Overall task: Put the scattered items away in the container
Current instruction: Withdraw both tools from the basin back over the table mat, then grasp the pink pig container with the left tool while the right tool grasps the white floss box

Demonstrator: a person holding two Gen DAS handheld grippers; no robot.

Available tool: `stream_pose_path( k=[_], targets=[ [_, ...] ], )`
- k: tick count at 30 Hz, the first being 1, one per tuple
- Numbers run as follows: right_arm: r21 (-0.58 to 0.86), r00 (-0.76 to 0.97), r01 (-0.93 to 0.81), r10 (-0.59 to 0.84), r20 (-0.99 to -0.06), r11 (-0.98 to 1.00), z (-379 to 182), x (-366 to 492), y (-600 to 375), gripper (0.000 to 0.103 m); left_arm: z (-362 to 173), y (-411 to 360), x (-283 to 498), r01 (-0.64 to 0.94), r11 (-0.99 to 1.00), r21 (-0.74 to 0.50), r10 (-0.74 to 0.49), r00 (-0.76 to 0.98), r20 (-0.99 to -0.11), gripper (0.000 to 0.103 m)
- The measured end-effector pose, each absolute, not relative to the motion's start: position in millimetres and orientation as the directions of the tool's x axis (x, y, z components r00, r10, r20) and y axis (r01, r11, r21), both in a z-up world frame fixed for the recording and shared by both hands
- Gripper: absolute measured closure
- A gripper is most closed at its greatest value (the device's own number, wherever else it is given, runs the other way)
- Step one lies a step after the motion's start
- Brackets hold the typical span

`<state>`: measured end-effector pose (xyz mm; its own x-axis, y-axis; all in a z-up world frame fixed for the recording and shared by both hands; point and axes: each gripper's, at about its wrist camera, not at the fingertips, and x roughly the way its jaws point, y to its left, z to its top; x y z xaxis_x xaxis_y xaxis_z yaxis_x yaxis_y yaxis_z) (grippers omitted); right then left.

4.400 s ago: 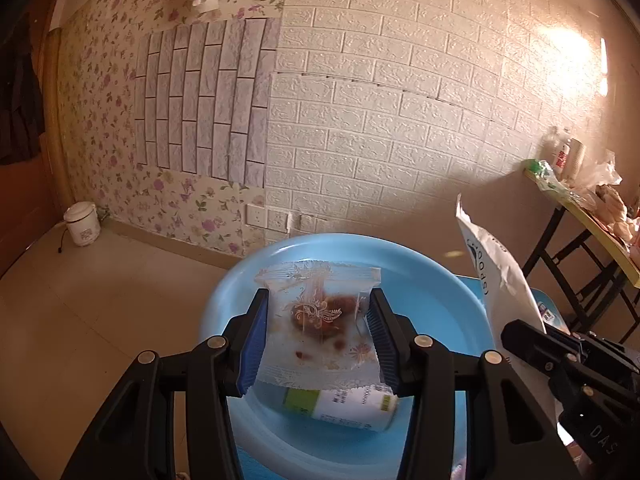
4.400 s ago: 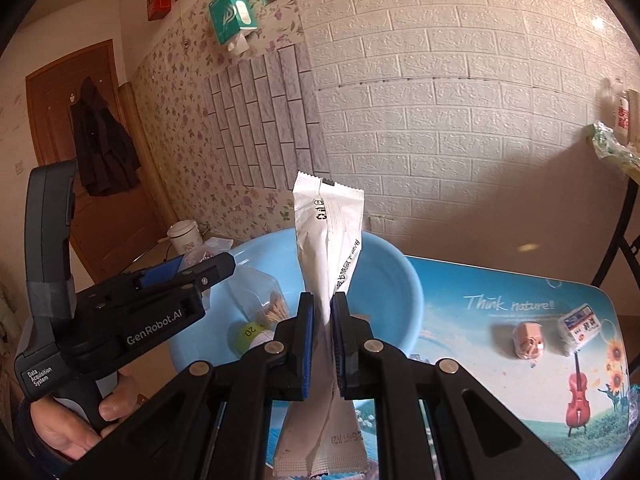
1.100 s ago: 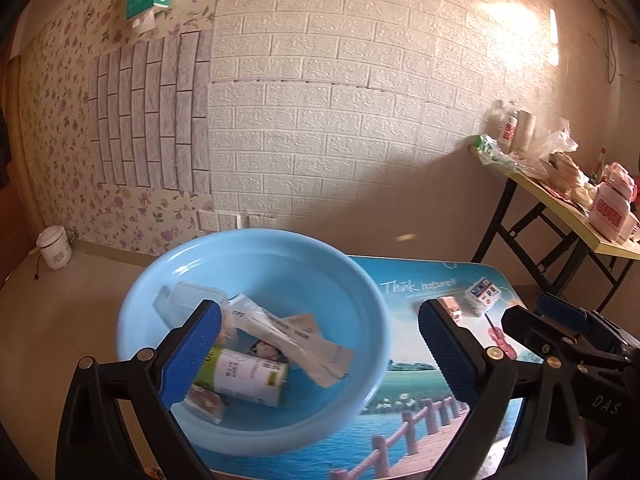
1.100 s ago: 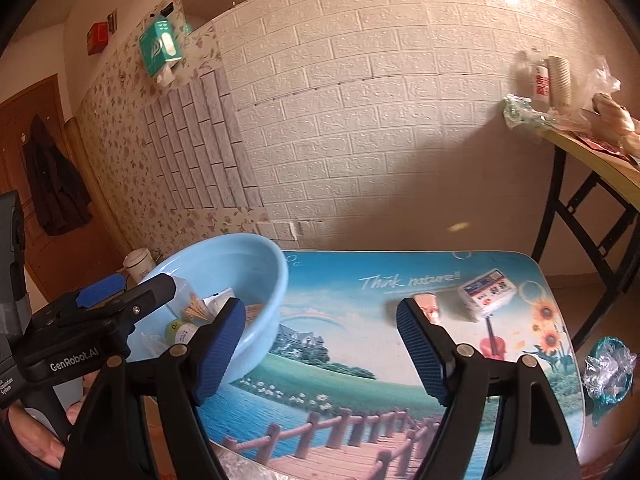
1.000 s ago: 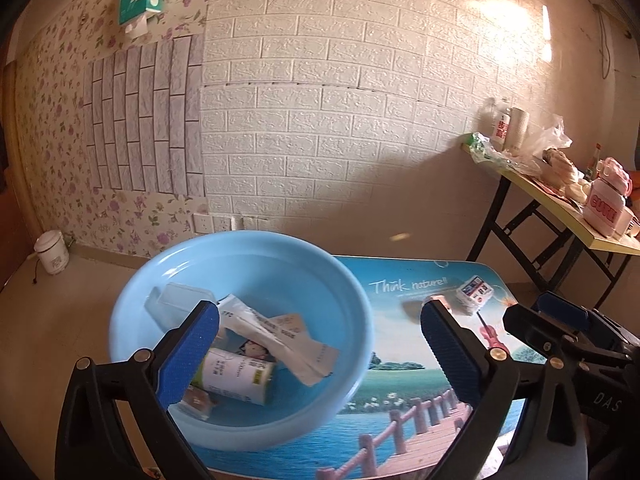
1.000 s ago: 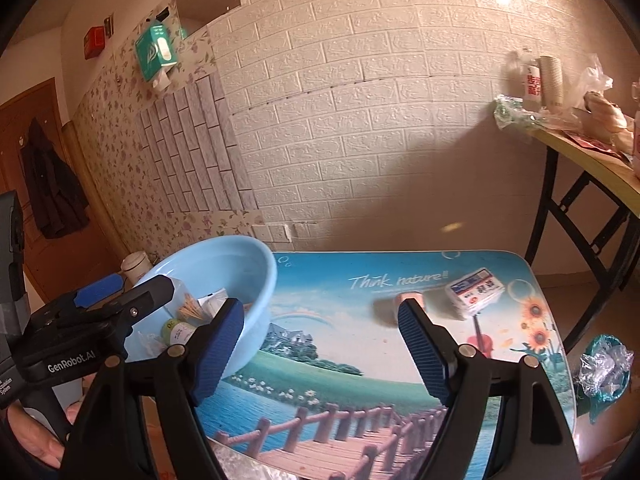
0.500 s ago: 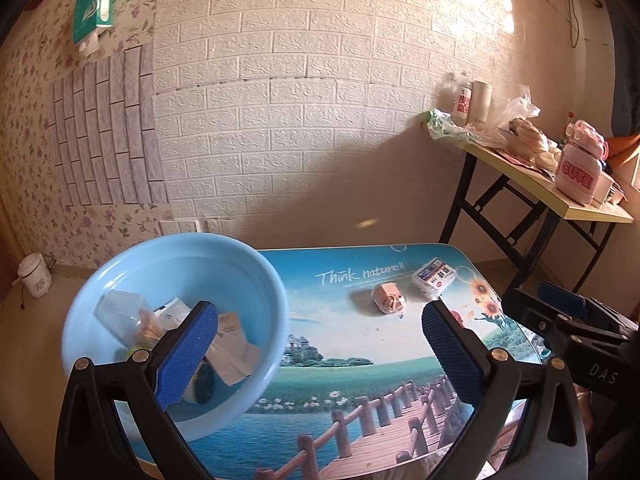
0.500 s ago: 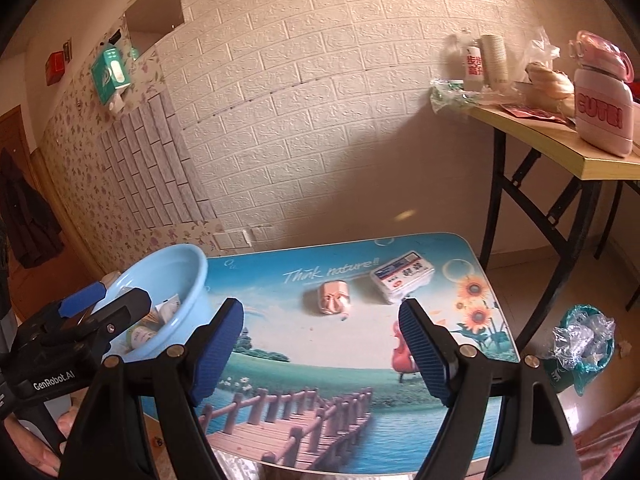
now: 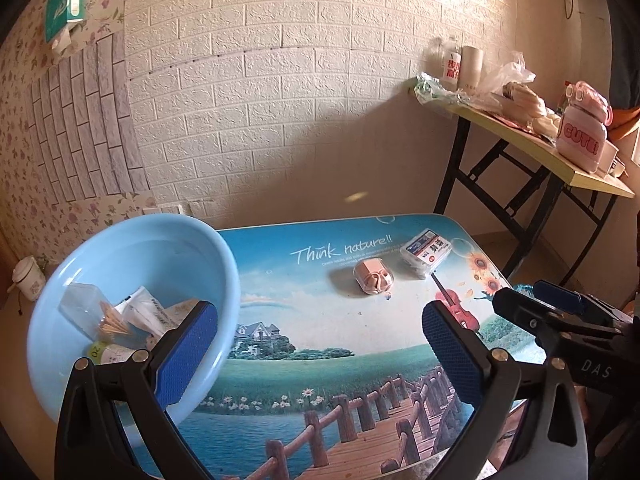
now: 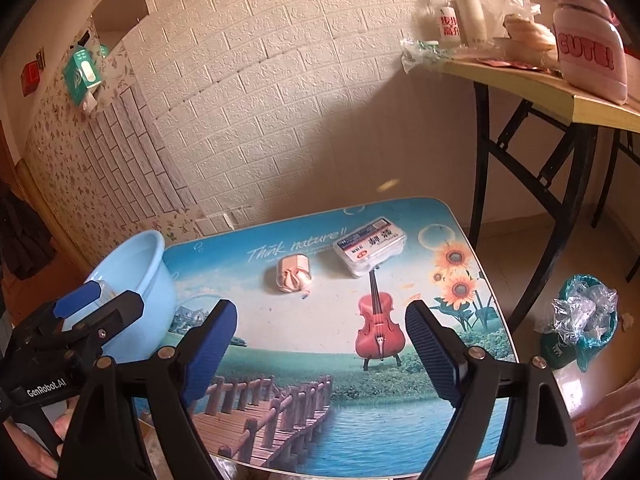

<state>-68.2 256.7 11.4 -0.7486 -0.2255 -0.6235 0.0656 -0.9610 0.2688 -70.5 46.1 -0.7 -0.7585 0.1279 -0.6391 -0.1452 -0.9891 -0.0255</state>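
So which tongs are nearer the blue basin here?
Left. The left tongs hang open with one pad overlapping the blue basin rim. The right tongs hang open further right over the picture table, facing the white box.

a brick-patterned room with a low printed table and a folding side table

the back wall (image 9: pixel 304 92) is covered in white embossed brick panels, with a floral wallpaper (image 9: pixel 24 184) strip and grey brick tiles (image 9: pixel 96 120) to the left. a green tissue box (image 10: pixel 82 70) hangs high beside a square recess (image 10: pixel 120 12). warm light falls on the upper right of the wall. the low table (image 10: pixel 320 364) shows a landscape print with a bridge, violin and sunflowers. a yellow-topped folding table (image 10: pixel 592 108) on black legs stands to the right, crowded with bottles and bags. on the tan floor (image 10: pixel 512 232) sits a green bag (image 10: pixel 580 320); a white pot (image 9: pixel 27 282) stands far left.
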Motion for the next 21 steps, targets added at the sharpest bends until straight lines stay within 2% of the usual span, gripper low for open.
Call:
stream_pose_path(
  k=[9, 21],
  targets=[
    [0.218, -0.735, 0.026, -0.167, -0.658, -0.976, -8.3, -88.9, 279.5, 0.015, -29.4, 76.3, -94.0, -0.190, -0.982, -0.020, 0.151, -0.708, -0.690, 0.000],
    [0.109, -0.696, 0.071, -0.128, -0.706, -0.991, -31.0, -134.8, 292.4, 0.015, -59.8, 93.2, -141.2, -0.122, -0.991, -0.053, 0.122, -0.670, -0.732, 0.000]
  ],
)
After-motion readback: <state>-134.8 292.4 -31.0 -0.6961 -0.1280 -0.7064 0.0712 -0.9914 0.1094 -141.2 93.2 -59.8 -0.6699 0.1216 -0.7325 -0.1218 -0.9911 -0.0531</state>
